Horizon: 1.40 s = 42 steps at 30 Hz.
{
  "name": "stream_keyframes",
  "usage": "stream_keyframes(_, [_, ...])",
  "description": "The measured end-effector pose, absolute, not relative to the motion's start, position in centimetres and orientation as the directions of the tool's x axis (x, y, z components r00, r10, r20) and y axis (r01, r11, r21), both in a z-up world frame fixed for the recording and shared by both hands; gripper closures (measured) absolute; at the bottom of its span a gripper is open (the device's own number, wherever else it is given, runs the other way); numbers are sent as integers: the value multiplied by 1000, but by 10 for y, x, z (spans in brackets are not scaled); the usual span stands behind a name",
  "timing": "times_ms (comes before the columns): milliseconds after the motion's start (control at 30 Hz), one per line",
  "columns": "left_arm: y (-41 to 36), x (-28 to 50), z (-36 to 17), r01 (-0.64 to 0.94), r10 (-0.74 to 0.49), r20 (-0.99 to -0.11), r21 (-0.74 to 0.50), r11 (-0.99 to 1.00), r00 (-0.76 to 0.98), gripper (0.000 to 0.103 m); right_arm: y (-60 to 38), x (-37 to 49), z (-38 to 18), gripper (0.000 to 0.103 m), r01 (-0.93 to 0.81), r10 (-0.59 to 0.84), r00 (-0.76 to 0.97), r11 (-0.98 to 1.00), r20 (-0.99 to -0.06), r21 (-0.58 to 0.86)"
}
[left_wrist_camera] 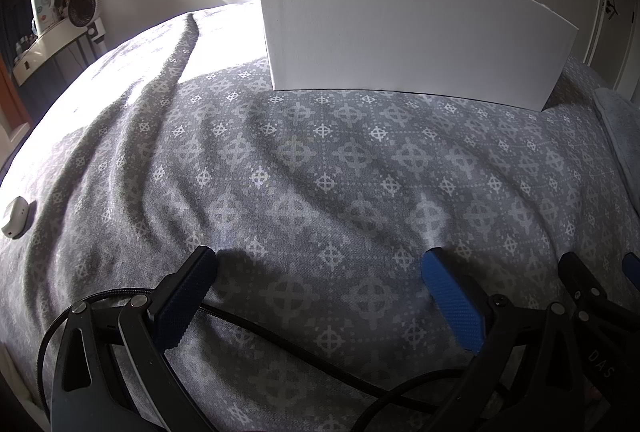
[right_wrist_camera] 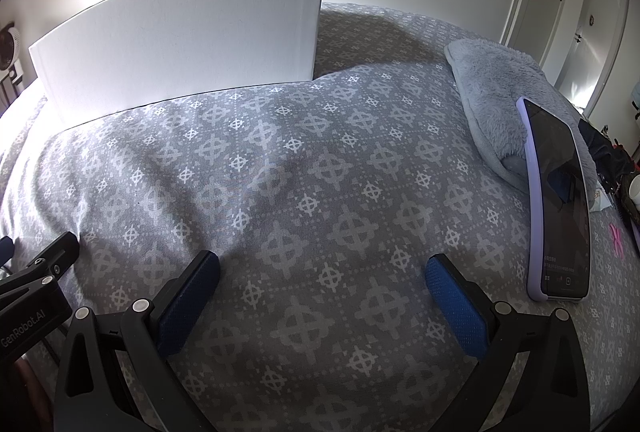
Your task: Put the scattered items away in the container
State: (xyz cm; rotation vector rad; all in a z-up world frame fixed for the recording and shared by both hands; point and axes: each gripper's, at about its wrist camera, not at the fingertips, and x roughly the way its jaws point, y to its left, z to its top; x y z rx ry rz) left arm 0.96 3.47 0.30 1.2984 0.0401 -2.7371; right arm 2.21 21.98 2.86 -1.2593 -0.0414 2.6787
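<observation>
Both hand-held grippers, left (left_wrist_camera: 320, 264) and right (right_wrist_camera: 322, 268), hover over the bed (right_wrist_camera: 304, 192) with jaws wide and nothing between them. The white box (right_wrist_camera: 180, 44) stands at 12 o'clock. A phone (right_wrist_camera: 560, 208) lies at 3 o'clock against a fluffy towel (right_wrist_camera: 492, 88); a small white case (left_wrist_camera: 15, 217) sits at 9 o'clock.

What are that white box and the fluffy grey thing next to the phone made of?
The white box looks like matte cardboard or paperboard: flat, stiff walls, crisp folded edges, no shine. The fluffy grey thing seems to be plush fleece, maybe a pouch or cushion: its pile is shaggy and it sags softly. The phone wears a smooth lilac case, probably silicone.
</observation>
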Motion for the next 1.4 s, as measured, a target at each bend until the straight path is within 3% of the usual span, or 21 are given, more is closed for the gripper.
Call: stream_keyframes(1400, [32, 8, 6, 113, -76, -772, 5, -994, -631, 0, 220, 23, 28, 0, -152, 175, -625, -983, -761, -101])
